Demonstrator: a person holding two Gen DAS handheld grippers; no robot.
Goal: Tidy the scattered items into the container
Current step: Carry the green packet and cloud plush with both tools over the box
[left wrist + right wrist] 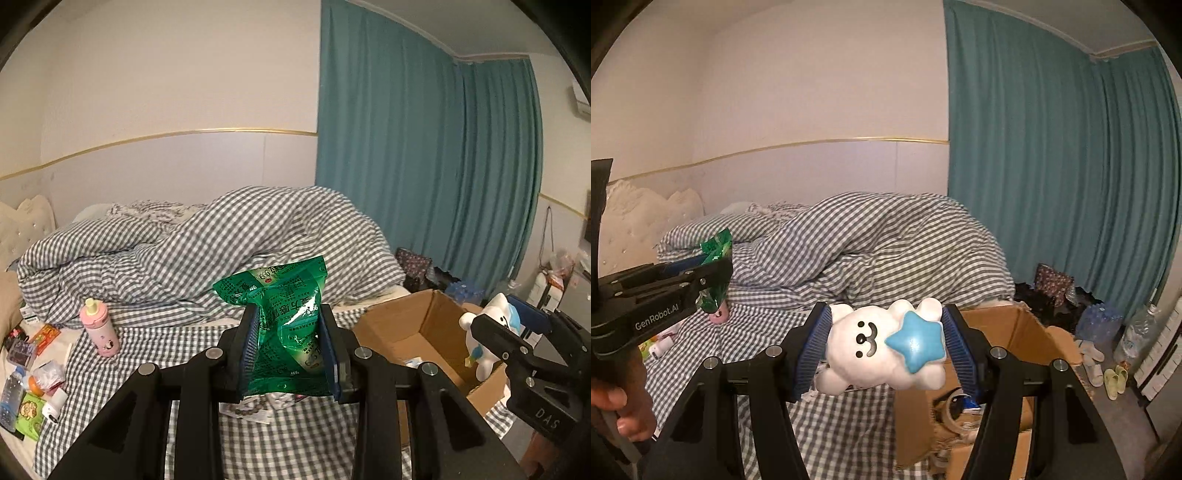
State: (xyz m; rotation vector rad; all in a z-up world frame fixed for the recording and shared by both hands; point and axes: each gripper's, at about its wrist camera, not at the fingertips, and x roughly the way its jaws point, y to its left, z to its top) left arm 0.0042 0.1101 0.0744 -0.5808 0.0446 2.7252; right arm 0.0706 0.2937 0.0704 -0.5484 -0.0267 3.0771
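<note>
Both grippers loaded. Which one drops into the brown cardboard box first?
Likely right. The right gripper, clamping the white bear toy with a blue star, sits beside the brown cardboard box; the left gripper, holding the green foil packet, is farther over the bed.

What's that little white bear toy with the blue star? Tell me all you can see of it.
The white bear-shaped squishy toy looks soft and smooth, like foam. It has a simple black dotted face, rounded ears and stubby limbs, and a glossy light blue star on its front. It hangs tilted in the air, pinched at both sides by the ribbed blue pads of the right gripper, above the checked bed sheet beside the open cardboard box.
</note>
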